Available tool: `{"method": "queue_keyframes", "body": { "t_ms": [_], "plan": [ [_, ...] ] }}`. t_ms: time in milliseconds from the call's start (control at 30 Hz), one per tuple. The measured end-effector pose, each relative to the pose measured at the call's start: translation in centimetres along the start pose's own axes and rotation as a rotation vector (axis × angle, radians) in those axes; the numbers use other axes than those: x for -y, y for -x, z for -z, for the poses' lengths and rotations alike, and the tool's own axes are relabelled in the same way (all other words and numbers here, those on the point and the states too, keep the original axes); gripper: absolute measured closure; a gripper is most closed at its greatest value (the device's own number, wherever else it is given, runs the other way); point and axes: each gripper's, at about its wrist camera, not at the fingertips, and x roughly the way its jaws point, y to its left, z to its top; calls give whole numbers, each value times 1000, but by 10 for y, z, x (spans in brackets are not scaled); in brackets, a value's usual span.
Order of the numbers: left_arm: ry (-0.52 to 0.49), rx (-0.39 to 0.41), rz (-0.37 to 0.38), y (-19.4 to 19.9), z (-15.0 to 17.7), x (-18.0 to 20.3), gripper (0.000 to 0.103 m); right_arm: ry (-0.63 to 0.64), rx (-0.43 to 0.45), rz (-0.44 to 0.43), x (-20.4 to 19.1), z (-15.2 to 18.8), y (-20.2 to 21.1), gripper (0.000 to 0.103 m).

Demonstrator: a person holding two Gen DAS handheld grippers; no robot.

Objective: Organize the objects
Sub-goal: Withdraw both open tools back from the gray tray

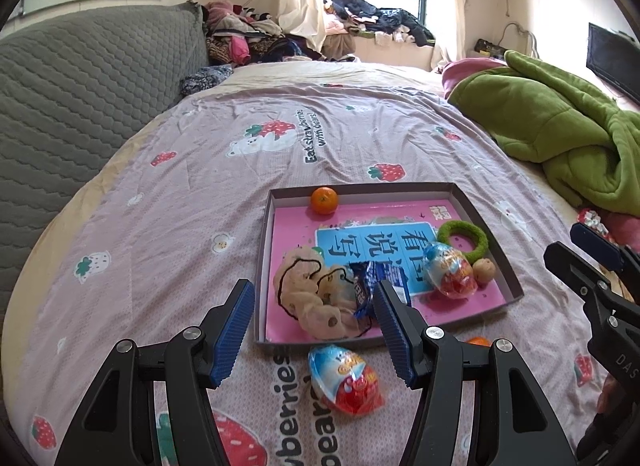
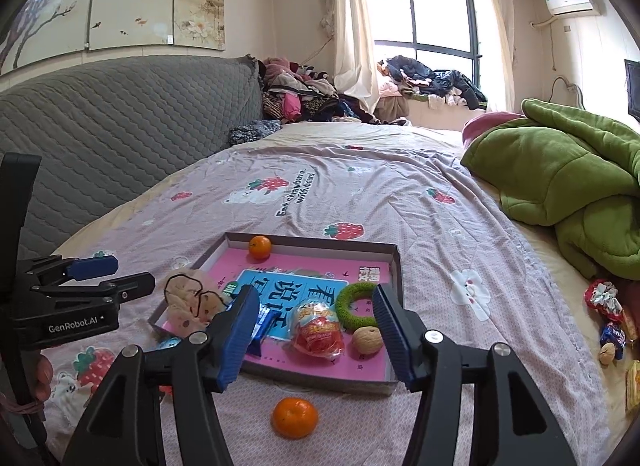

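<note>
A shallow box tray [image 1: 494, 221] [image 2: 394, 266] with a pink book as its floor lies on the bed. It holds a tangerine [image 1: 324, 200] [image 2: 259, 246], a beige scrunchie [image 1: 310, 298] [image 2: 190, 300], a blue snack packet [image 1: 370, 286], a green ring [image 1: 464, 240] [image 2: 358, 306], a wrapped toy egg [image 1: 450, 272] [image 2: 316, 328] and a walnut [image 1: 484, 270] [image 2: 367, 340]. My left gripper [image 1: 314, 332] is open and empty above a second toy egg [image 1: 346, 380] lying on the sheet before the tray. My right gripper [image 2: 316, 340] is open and empty above a second tangerine [image 2: 294, 417] on the sheet.
A green blanket [image 2: 568, 181] is heaped at the right. A red scrunchie [image 2: 604, 300], a snack packet [image 2: 614, 336] and a walnut [image 2: 607, 354] lie at the right on the bed. A grey headboard [image 2: 100, 125] stands at the left.
</note>
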Motion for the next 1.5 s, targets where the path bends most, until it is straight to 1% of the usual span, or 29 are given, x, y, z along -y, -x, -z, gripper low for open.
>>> {"method": "queue_keyframes", "body": {
  "t_ms": [433, 700, 1067, 1133, 1200, 1500],
  "plan": [
    [1, -2, -9, 21, 23, 1, 40, 3, -3, -26, -12, 16, 23, 43],
    [-3, -7, -9, 31, 34, 5, 40, -2, -31, -25, -11, 35, 30, 42],
    [-9, -33, -1, 29, 48, 9, 40, 5, -96, -31, -14, 57, 23, 41],
    [-5, -37, 2, 29, 51, 8, 40, 5, -105, -33, -14, 60, 21, 37],
    [-3, -41, -1, 27, 54, 7, 40, 3, -116, -36, -15, 63, 19, 36],
    [-5, -73, -1, 19, 67, 7, 40, 14, -160, -37, -17, 76, 12, 36]
  ]
}}
